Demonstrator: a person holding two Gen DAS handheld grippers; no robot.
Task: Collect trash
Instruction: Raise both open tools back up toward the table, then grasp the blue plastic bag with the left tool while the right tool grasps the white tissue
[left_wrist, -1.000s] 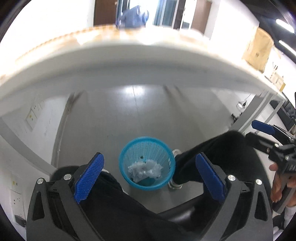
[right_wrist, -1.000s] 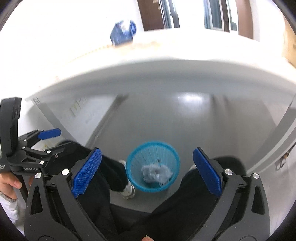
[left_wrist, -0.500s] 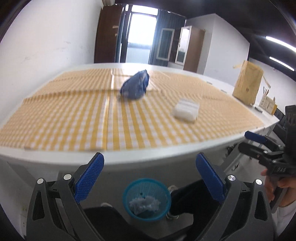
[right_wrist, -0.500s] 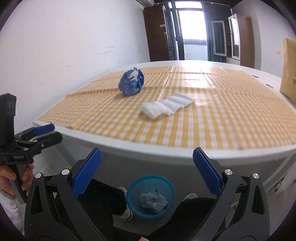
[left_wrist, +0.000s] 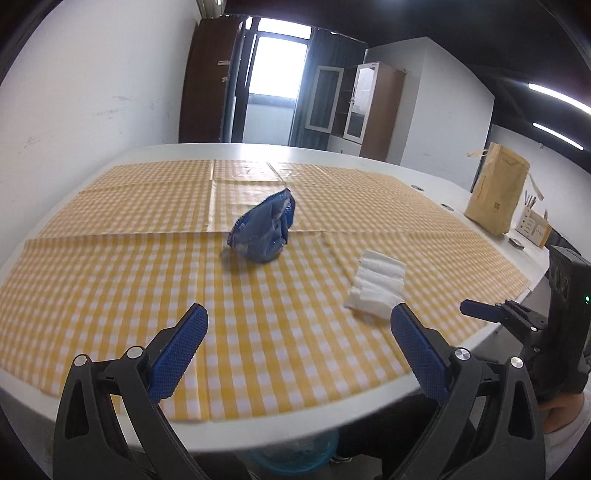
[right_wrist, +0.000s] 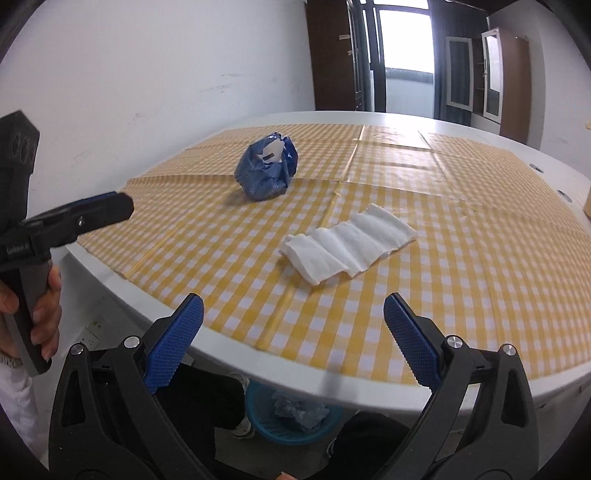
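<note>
- Left gripper (left_wrist: 297, 326): jaws spread wide with nothing between them, held above the near part of the table; its blue fingertips (left_wrist: 181, 347) frame the checked cloth.
- Right gripper (right_wrist: 293, 326): jaws likewise spread wide and empty, held over the table's near edge; in the left wrist view it shows at the far right, gripped by a hand (left_wrist: 561, 410).
- Left gripper as seen from the right wrist view: at the far left, its handle in the person's hand (right_wrist: 44, 317), beside the table edge.
- Crumpled blue wrapper (left_wrist: 264, 230): lies on the yellow-and-white checked tablecloth (left_wrist: 110, 266), near the middle of the table and well apart from both grippers.
- White folded tissue (right_wrist: 347, 243): lies flat on the cloth, to the right of the wrapper and nearer the table edge; the two do not touch.
- Blue bin (right_wrist: 291, 417): stands on the floor under the table's near edge, between the person's dark-trousered legs, with crumpled pale trash (right_wrist: 299, 410) inside.
- White table (left_wrist: 461, 192): the cloth covers most of its top; a brown paper bag (left_wrist: 495, 192) stands upright at its far right side.
</note>
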